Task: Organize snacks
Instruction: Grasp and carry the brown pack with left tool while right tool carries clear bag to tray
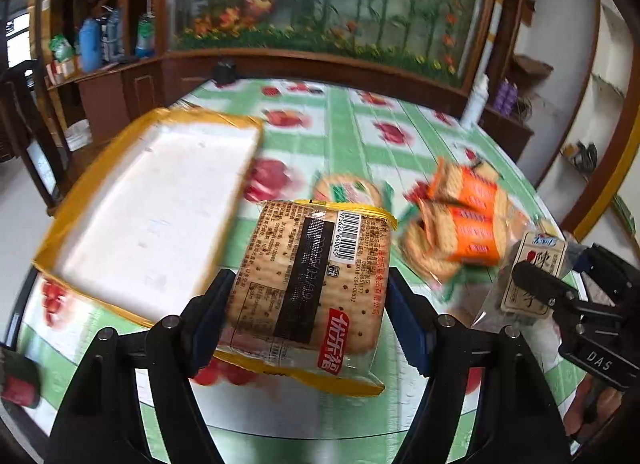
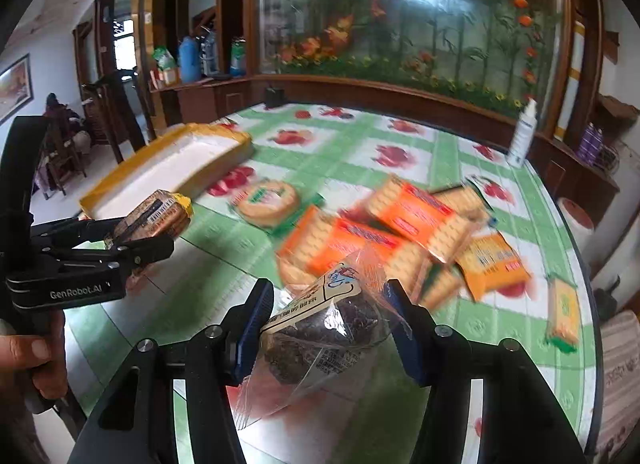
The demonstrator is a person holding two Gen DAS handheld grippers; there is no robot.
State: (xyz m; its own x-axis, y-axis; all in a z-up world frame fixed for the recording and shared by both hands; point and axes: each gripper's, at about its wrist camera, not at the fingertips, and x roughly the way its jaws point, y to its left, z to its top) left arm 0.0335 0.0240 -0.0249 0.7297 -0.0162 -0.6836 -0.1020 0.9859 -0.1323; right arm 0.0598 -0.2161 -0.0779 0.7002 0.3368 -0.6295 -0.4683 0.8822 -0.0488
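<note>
Carrying two snacks at once is where the trouble may be starting: the left claw (image 1: 308, 312) is clamped across a yellow-edged cracker pack (image 1: 308, 284), its blue pads (image 1: 208, 328) pressing both long sides, while the right claw (image 2: 326, 328) is pinching a clear bag of dark snack (image 2: 320, 328) held clear of the table (image 2: 192, 280). That bag is looking like the weaker hold, since the pads are bearing mostly on loose, crinkled film rather than on the firm contents, so the film could be sliding out or the contents sagging through as the hand is travelling. The cracker pack is sitting tilted between the pads with its sealed end hanging below them, so a quick swing could be twisting it loose or cracking the biscuits inside. The white tray with the yellow rim (image 1: 160, 208), probably the place these are going, is lying at the left near the table's edge, and its wall is looking shallow, so a careless drop could be sending a pack over the rim or nudging the tray outward. The two claws are also working close together, and a crossing path could be knocking one into the other. The orange cracker packs (image 2: 384, 232) are lying heaped on the table, not yet sorted.
</note>
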